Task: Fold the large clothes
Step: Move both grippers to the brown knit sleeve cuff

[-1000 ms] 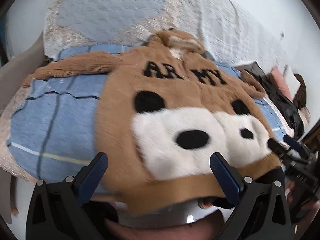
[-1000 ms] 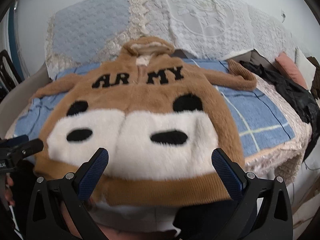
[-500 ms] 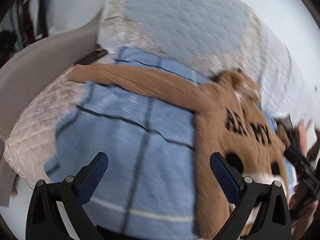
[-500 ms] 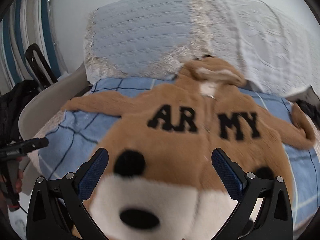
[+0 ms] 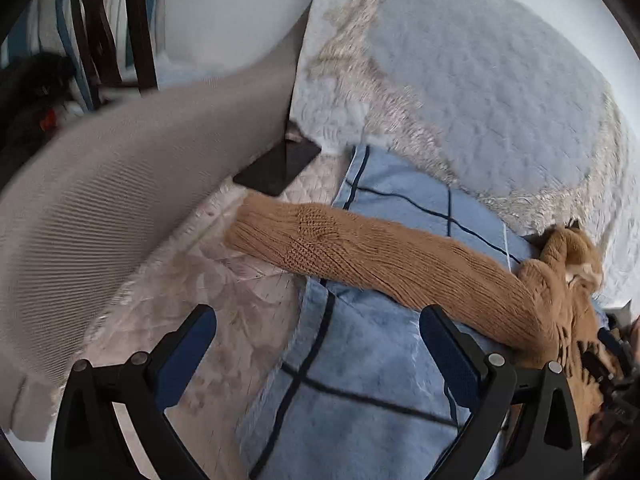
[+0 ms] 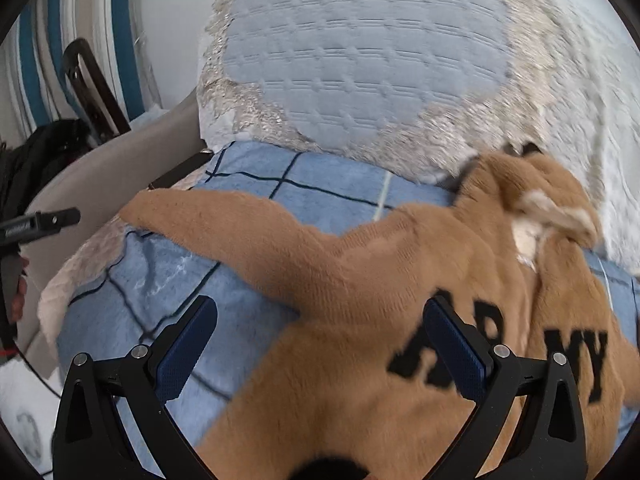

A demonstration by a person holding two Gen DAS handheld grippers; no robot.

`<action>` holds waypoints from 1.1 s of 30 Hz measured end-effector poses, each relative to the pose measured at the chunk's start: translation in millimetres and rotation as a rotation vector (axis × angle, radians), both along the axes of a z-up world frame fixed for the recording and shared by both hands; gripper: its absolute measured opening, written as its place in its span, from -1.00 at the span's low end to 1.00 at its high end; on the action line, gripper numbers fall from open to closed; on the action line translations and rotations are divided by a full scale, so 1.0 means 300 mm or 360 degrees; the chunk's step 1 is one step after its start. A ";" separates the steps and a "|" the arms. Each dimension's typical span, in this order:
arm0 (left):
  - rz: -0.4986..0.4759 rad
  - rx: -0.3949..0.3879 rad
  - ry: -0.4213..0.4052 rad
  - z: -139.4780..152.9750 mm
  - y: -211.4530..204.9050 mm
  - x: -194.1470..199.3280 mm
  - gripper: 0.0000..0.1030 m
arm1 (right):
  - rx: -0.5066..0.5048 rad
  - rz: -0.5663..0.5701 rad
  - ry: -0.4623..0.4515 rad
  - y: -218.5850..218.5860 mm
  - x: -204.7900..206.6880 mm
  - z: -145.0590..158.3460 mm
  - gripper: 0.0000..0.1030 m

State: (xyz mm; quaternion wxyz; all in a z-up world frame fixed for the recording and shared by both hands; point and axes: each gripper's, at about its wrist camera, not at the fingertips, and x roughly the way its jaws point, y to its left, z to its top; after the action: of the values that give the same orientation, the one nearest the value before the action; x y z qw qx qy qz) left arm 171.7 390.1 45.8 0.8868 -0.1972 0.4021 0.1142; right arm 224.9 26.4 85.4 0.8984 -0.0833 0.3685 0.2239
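A tan fuzzy hooded sweater [image 6: 400, 320] with black "ARMY" lettering lies flat, front up, on a blue checked blanket [image 6: 320, 192]. Its left sleeve [image 5: 380, 260] stretches out to the left, its cuff [image 5: 256, 228] resting on the beige cover. My left gripper [image 5: 316, 344] is open and empty, above the blanket just in front of that sleeve. My right gripper [image 6: 320, 340] is open and empty, over the sweater where the sleeve meets the body. The hood [image 6: 540, 192] lies at the far right.
A grey sofa armrest [image 5: 120, 184] rises at the left. A dark flat phone-like object [image 5: 280, 164] lies by the armrest near the cuff. Quilted backrest covers [image 6: 360, 60] stand behind. Dark chair legs [image 5: 120, 20] and dark clutter are at the far left.
Both grippers swung left and closer. The left now faces the outstretched left sleeve and armrest instead of the sweater's front. The right moved from the lower front up to the left shoulder.
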 end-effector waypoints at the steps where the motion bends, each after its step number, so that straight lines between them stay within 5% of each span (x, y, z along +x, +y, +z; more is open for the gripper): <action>1: 0.0002 -0.0034 0.0027 -0.019 0.022 0.025 0.95 | -0.0006 0.0005 -0.0011 0.016 0.017 -0.008 1.00; 5: 0.0041 -0.0097 0.0097 -0.083 0.087 0.114 0.90 | -0.0006 0.0035 -0.0031 0.087 0.091 -0.043 0.97; 11: 0.0169 -0.0148 0.0143 -0.146 0.188 0.200 0.88 | 0.0004 0.0071 0.0117 0.154 0.180 -0.127 0.51; 13: 0.0197 -0.0171 0.0180 -0.172 0.208 0.232 0.73 | 0.0007 0.0063 0.0133 0.169 0.196 -0.151 0.39; 18: 0.0191 -0.0384 0.0241 -0.247 0.240 0.299 0.54 | 0.0022 0.0079 0.0185 0.184 0.226 -0.202 0.20; 24: 0.0175 -0.0245 0.0232 -0.233 0.214 0.309 0.51 | 0.0043 0.0107 0.0213 0.182 0.257 -0.217 0.20; 27: 0.0163 -0.0268 0.0260 -0.241 0.227 0.324 0.38 | 0.0098 0.0097 0.0313 0.171 0.289 -0.235 0.19; 31: 0.0169 -0.0310 0.0242 -0.234 0.229 0.327 -0.13 | 0.0204 0.0111 0.0367 0.162 0.288 -0.235 -0.47; 33: 0.0181 -0.0235 0.0207 -0.209 0.220 0.322 -0.47 | 0.0245 0.0137 0.0378 0.161 0.278 -0.235 -0.60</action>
State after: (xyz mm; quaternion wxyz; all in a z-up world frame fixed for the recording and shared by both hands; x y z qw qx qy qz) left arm 268.2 456.0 -16.9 0.8339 -0.2766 0.4544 0.1469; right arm 308.3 74.8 14.9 0.8418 -0.0030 0.4500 0.2980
